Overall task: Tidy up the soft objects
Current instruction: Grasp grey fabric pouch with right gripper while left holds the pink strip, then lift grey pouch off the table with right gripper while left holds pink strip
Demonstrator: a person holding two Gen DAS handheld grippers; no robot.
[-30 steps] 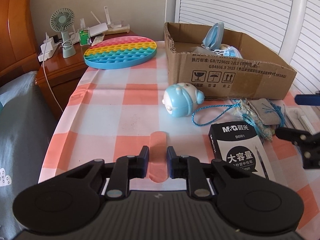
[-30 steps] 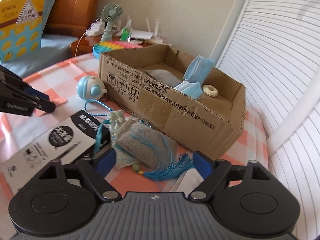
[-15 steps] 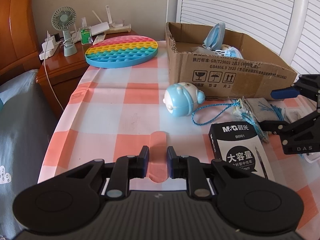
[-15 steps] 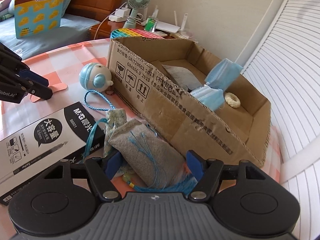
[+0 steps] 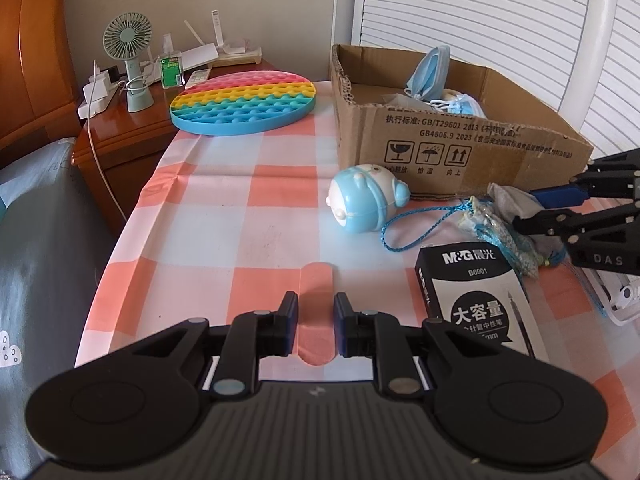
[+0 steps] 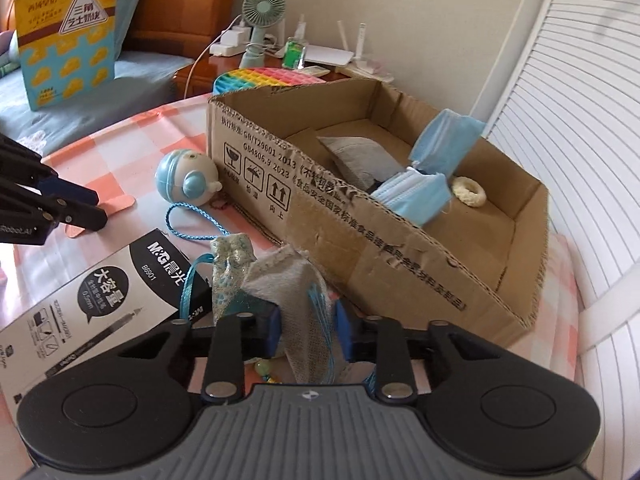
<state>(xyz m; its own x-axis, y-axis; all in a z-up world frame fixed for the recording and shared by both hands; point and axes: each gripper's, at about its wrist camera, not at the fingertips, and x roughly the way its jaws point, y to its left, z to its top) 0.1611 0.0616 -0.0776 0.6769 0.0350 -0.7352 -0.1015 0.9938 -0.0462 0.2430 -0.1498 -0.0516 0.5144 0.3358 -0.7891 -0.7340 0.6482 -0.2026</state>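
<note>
My right gripper [image 6: 308, 332] is shut on a grey cloth pouch [image 6: 298, 292] with blue tassel threads, beside a blue-patterned sachet [image 6: 230, 268], just in front of the cardboard box [image 6: 360, 232]. The box holds blue face masks [image 6: 416, 192], a grey pouch [image 6: 360, 156] and a cream ring [image 6: 470, 191]. My left gripper [image 5: 316, 326] is partly open, its jaws on either side of a flat pink strip [image 5: 316, 300] lying on the checked tablecloth. In the left wrist view the right gripper [image 5: 536, 212] pinches the grey pouch [image 5: 510, 196] at the right.
A blue round toy [image 5: 362, 204] with a blue cord lies before the box. A black pen box [image 5: 476, 300] lies at the front right. A rainbow pop-it disc [image 5: 244, 102] sits at the table's far end. A nightstand with a fan [image 5: 130, 60] stands beyond.
My right gripper moved forward over the grey pouch and its jaws closed on it. My left gripper stayed still over the pink strip.
</note>
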